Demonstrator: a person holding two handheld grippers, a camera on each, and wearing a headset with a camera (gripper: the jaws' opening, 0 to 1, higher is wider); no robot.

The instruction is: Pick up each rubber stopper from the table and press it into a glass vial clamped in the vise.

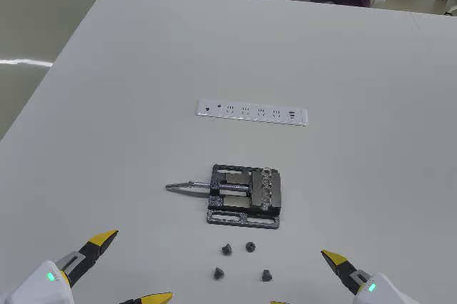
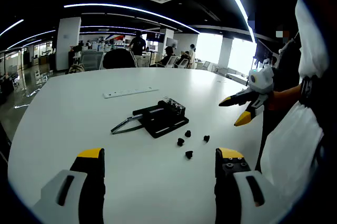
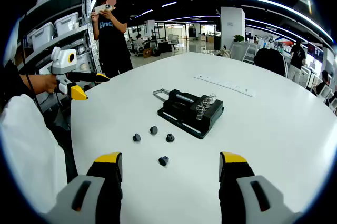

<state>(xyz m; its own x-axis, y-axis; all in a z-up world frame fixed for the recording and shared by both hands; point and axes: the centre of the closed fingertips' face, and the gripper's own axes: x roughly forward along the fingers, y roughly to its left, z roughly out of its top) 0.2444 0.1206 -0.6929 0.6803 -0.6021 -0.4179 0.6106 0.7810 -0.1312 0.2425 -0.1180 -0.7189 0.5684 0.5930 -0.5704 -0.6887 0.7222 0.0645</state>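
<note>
At twelve o'clock off the right gripper (image 3: 169, 156), one stopper (image 3: 164, 160) sits closest, the vise (image 3: 190, 111) beyond it; the left gripper (image 2: 160, 154) hangs farther off, both sets of jaws wide open, empty.

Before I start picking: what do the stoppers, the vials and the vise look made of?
Stoppers: dark grey, matte, no glint, so likely rubber. Vials: clear with bright rims, so glass or perhaps clear plastic. Vise: matte black body, probably coated metal; its handle is shiny bare metal.
</note>
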